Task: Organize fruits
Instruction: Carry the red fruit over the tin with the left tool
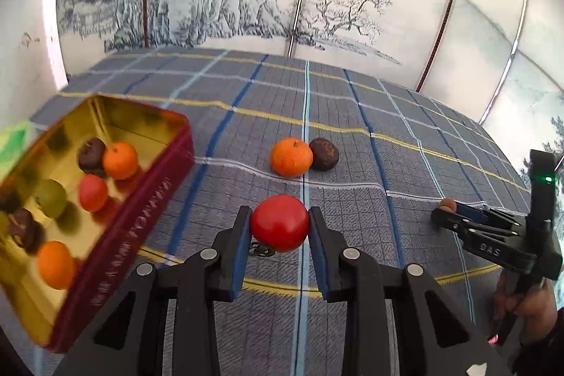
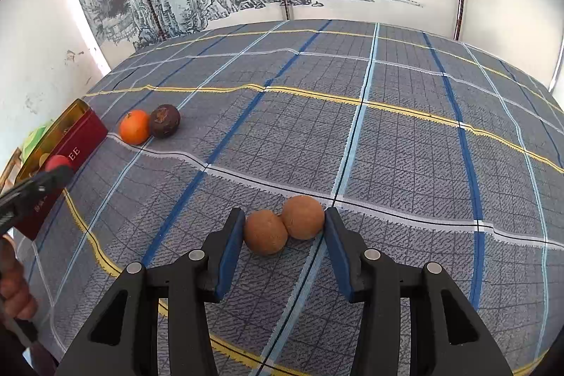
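The left claw (image 1: 280, 223) was clamped on a smooth, shiny red fruit (image 1: 280, 222), round like a ball, held up off the desk (image 1: 352, 101). Its blue pads (image 1: 242, 249) pressed both sides. The desk wore a gray checked cloth (image 1: 246, 115) with blue, white and yellow lines, a bit wrinkly.

To the left sat a metal tin (image 1: 148, 199), gold inside and dark red outside, with gold writing too blurry to read there. In the right view its side showed the letters "EE". Inside the tin lay round fruits: orange, red, green and dark brown.

On the cloth, a bumpy orange (image 1: 291, 156) touched a dark brown fruit (image 1: 324, 154).

The right claw (image 2: 284, 228) stood around two fuzzy brown round fruits (image 2: 302, 216) that touched each other. Its pads met them on each side, but I cannot tell if it squeezed. "DAS" was printed on its black arm.
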Tool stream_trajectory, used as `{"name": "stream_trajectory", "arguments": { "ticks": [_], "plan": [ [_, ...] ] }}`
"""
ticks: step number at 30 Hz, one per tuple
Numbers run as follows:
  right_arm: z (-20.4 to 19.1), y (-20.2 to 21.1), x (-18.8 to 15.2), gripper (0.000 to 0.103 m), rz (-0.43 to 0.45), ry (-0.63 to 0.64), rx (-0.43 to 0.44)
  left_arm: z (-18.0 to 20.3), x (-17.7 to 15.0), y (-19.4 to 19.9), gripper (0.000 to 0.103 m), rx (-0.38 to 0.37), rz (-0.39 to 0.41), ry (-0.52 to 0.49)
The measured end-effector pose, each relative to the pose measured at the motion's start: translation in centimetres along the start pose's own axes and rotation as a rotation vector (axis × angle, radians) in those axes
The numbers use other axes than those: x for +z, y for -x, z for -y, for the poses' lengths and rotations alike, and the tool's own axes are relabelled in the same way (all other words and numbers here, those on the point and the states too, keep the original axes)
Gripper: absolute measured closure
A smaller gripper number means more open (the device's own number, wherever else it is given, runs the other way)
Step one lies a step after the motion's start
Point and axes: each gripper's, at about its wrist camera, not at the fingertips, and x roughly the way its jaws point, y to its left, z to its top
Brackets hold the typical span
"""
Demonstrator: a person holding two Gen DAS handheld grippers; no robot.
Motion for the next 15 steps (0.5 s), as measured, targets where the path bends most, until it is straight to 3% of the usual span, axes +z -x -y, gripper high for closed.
{"name": "stream_trajectory", "arguments": {
  "ticks": [15],
  "plan": [
    [-0.5,-0.2,0.0,0.056,-0.005,0.024,-0.036,-2.1,0.8,5.6,0.075,0.116,0.120,-0.079]
  ]
}}
